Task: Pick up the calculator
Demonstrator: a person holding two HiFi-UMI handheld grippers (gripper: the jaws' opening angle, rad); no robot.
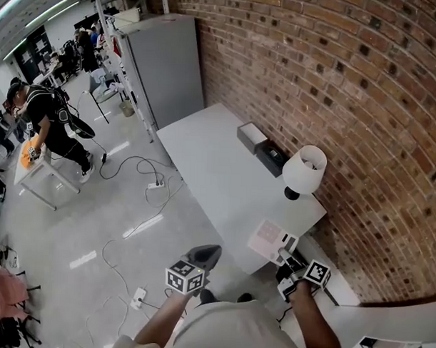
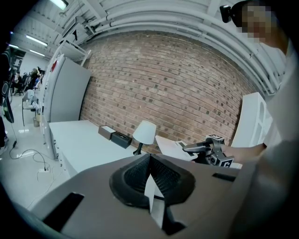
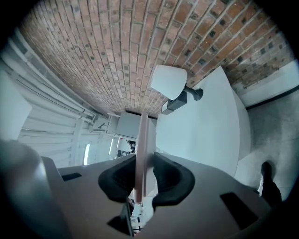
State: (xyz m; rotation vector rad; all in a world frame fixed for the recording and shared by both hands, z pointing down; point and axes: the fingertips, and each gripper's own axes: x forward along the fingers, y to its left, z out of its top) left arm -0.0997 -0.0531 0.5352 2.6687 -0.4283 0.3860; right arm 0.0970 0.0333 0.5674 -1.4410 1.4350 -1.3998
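Head view: the flat pale rectangular calculator [image 1: 268, 239] sits at the near corner of the long white table [image 1: 218, 170], which runs along a red brick wall. The right tongs [image 1: 287, 250] grip the calculator's near edge. The slab projects from the tips toward the white-shaded lamp on a black base [image 1: 304, 169]. A grey box [image 1: 251, 137] and a black box [image 1: 274, 159] lie further along the table. The left tongs [image 1: 206, 255] hang over the floor, well apart from the calculator and to its left.

Left gripper view: the left tongs [image 2: 149, 163] have their ribbed black pads together with nothing between them. Beyond, the calculator [image 2: 169, 147] is seen as a tilted slab in the right tongs [image 2: 194, 148], apparently raised clear of the table surface.

Right gripper view: the right tongs [image 3: 145, 175] are clamped on the calculator [image 3: 141, 149]. It stands edge-on between the pads, which are parted only by its thin body. The long axis runs forward along the line of the tongs, toward the lamp [image 3: 169, 81].

Assessment: the calculator is already in the right tongs, so the right hand governs any further lift. The left tongs are not needed. The hold is on one end only, so tilt of the slab is the item to watch.
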